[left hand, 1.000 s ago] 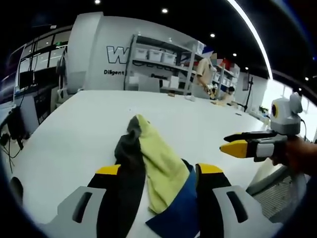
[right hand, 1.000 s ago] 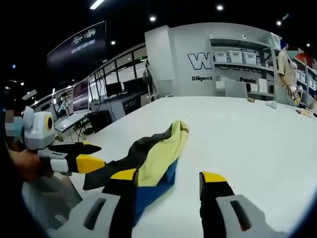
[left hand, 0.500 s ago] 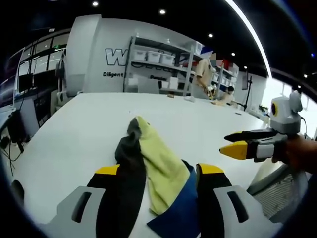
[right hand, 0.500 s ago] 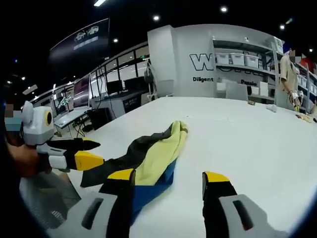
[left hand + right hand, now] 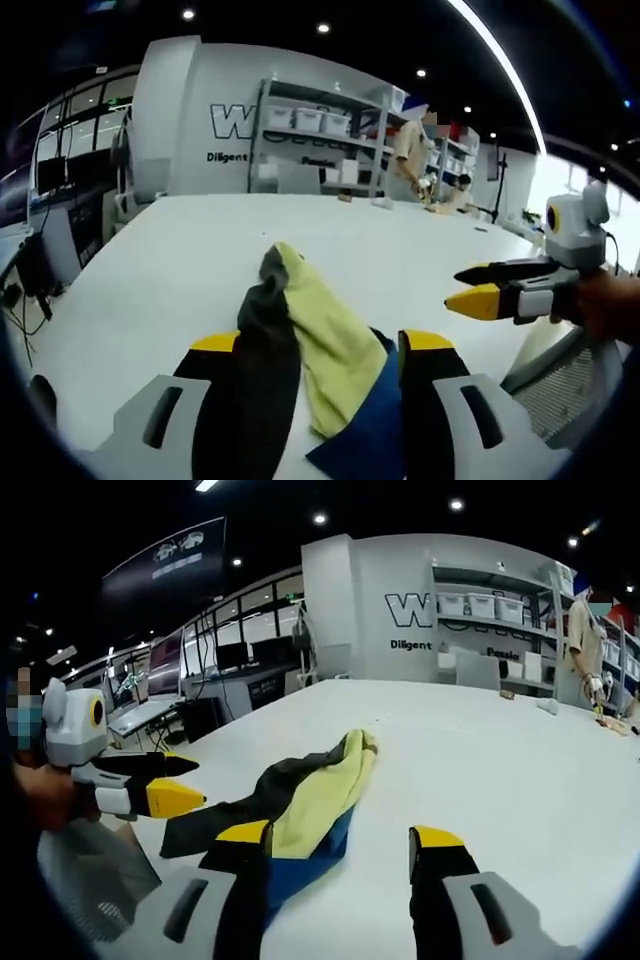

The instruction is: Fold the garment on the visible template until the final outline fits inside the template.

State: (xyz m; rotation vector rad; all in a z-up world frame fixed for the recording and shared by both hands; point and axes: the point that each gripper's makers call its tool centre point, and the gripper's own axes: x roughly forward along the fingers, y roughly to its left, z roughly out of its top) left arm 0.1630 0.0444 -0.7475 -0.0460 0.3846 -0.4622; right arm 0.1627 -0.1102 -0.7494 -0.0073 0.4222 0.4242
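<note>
A crumpled garment (image 5: 318, 330) in black, yellow-green and blue lies on the white table (image 5: 170, 260). In the left gripper view it runs away from me between the jaws of my left gripper (image 5: 320, 345), which stands open over its near end. The right gripper (image 5: 478, 288) comes in from the right, held in a hand, jaws apart and clear of the cloth. In the right gripper view the garment (image 5: 322, 788) lies ahead and left, its blue part passing by the left jaw of my open right gripper (image 5: 340, 836). The left gripper (image 5: 182, 782) hovers open at the left.
A grey mesh surface (image 5: 565, 395) sits past the table's near edge, also seen as a mesh surface (image 5: 90, 870) at the lower left. Shelves with white bins (image 5: 320, 120) and a person (image 5: 412, 150) stand beyond the table's far side. Desks with monitors (image 5: 215, 665) line the left.
Both views have shifted only slightly with the hands. The garment lies as before, and both grippers stay open near its near end.
</note>
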